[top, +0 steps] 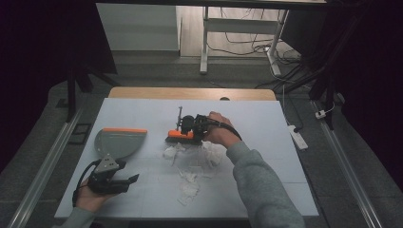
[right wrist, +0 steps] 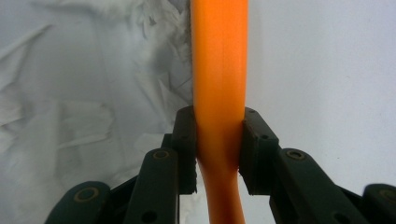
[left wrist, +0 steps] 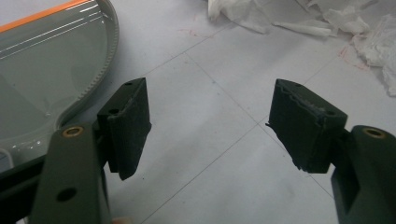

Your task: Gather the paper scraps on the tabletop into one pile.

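Observation:
A small brush with an orange body (top: 179, 136) stands at the middle of the white board, its bristles at the far edge of a pile of torn white paper scraps (top: 195, 159). My right gripper (top: 195, 127) is shut on the brush's orange handle (right wrist: 219, 60), with the scraps (right wrist: 84, 93) on its left. A grey dustpan with an orange lip (top: 119, 141) lies flat at the left. My left gripper (top: 133, 179) rests near the board's front left, just in front of the dustpan (left wrist: 42, 70). It is open (left wrist: 210, 126) with nothing between the jaws, and the scraps (left wrist: 355, 28) lie beyond it.
The white board (top: 266, 142) covers a wooden table (top: 190, 92). A white power strip (top: 298, 137) lies on the floor at the right, with cables behind it. A desk frame's white legs (top: 204, 42) stand beyond the table.

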{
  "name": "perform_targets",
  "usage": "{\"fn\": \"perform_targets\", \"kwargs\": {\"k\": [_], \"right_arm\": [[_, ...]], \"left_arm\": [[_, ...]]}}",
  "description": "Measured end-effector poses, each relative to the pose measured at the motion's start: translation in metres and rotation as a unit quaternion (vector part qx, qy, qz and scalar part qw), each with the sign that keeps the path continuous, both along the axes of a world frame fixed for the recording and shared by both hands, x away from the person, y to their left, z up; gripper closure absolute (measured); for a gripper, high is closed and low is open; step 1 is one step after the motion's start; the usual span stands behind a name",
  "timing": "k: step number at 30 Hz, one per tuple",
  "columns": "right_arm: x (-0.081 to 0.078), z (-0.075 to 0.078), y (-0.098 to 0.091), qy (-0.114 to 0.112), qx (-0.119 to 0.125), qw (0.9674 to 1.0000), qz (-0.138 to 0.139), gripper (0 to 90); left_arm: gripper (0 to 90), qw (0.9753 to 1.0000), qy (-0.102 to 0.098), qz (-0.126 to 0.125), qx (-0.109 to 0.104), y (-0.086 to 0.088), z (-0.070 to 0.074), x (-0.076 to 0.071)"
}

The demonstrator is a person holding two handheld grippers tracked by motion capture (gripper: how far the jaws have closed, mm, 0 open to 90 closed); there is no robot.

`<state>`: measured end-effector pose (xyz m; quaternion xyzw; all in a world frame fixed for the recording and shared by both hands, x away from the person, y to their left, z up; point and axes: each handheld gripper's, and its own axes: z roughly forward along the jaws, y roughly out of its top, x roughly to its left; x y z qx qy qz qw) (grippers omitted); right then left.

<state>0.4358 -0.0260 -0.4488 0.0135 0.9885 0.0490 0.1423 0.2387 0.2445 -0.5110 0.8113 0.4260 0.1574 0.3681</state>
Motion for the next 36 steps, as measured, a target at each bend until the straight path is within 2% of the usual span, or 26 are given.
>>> {"fn": "perform_targets", "kwargs": {"k": [1, 3, 5, 7, 10, 11, 15, 17, 18, 19, 23, 24, 26, 27, 29, 32, 33, 35, 36], "right_arm": [[-0.002, 0.003, -0.003, -0.011, 0.010, 0.9999, -0.001, 70.8], [-0.005, 0.012, -0.010, -0.026, 0.031, 0.9988, -0.027, 70.8], [-0.003, 0.020, -0.017, -0.040, 0.066, 0.9962, -0.042, 70.8], [-0.004, 0.026, -0.024, -0.043, 0.096, 0.9922, -0.067, 70.8], [-0.009, 0.033, -0.031, -0.049, 0.144, 0.9829, -0.104, 70.8], [-0.010, 0.036, -0.032, -0.048, 0.153, 0.9809, -0.110, 70.8], [-0.023, 0.043, -0.026, -0.016, 0.193, 0.9709, -0.141, 70.8], [-0.032, 0.044, -0.016, 0.008, 0.205, 0.9666, -0.154, 70.8], [-0.037, 0.044, -0.010, 0.023, 0.215, 0.9623, -0.164, 70.8], [-0.041, 0.042, -0.004, 0.037, 0.220, 0.9602, -0.168, 70.8], [-0.052, 0.030, 0.021, 0.088, 0.238, 0.9452, -0.206, 70.8], [-0.053, 0.026, 0.026, 0.096, 0.240, 0.9427, -0.211, 70.8], [-0.055, 0.018, 0.037, 0.121, 0.251, 0.9351, -0.219, 70.8], [-0.055, 0.013, 0.043, 0.140, 0.258, 0.9297, -0.222, 70.8], [-0.054, 0.005, 0.052, 0.159, 0.263, 0.9233, -0.231, 70.8], [-0.046, -0.009, 0.057, 0.185, 0.265, 0.9123, -0.252, 70.8], [-0.043, -0.013, 0.056, 0.185, 0.261, 0.9110, -0.260, 70.8], [-0.037, -0.020, 0.050, 0.194, 0.255, 0.9050, -0.279, 70.8], [-0.034, -0.023, 0.045, 0.183, 0.247, 0.9080, -0.285, 70.8]], "left_arm": [[30.1, 1.0000, 0.000, 0.000, 0.001, 0.000, 0.000, 0.000], [30.1, 1.0000, 0.001, 0.001, 0.001, 0.000, 0.000, 0.000], [30.1, 1.0000, 0.001, 0.004, 0.001, 0.001, -0.001, 0.000], [30.1, 1.0000, 0.000, 0.006, 0.000, 0.001, -0.001, 0.000], [30.1, 1.0000, 0.000, 0.006, 0.001, 0.002, 0.000, 0.000], [30.1, 1.0000, 0.000, 0.006, 0.000, 0.002, 0.000, 0.000], [30.1, 0.9999, -0.002, 0.011, -0.002, 0.003, 0.000, 0.000], [30.1, 0.9999, -0.002, 0.012, -0.003, 0.004, 0.001, 0.000], [30.1, 0.9999, -0.002, 0.012, -0.003, 0.004, 0.001, 0.000], [30.1, 0.9999, -0.003, 0.011, -0.004, 0.004, 0.001, 0.000], [30.1, 0.9999, -0.006, 0.010, -0.005, 0.005, 0.003, -0.002], [30.1, 0.9999, -0.006, 0.011, -0.006, 0.005, 0.003, -0.002], [30.1, 0.9999, -0.005, 0.010, -0.006, 0.005, 0.003, -0.002], [30.2, 0.9999, -0.005, 0.010, -0.006, 0.005, 0.003, -0.002], [30.2, 0.9999, -0.005, 0.009, -0.005, 0.005, 0.002, -0.002], [30.3, 0.9999, -0.006, 0.005, -0.007, 0.005, 0.003, -0.002], [30.3, 0.9999, -0.007, 0.005, -0.008, 0.004, 0.003, -0.002], [30.3, 1.0000, -0.007, 0.003, -0.004, 0.004, 0.003, -0.002], [30.3, 1.0000, -0.007, 0.003, -0.004, 0.004, 0.002, -0.002]]}}
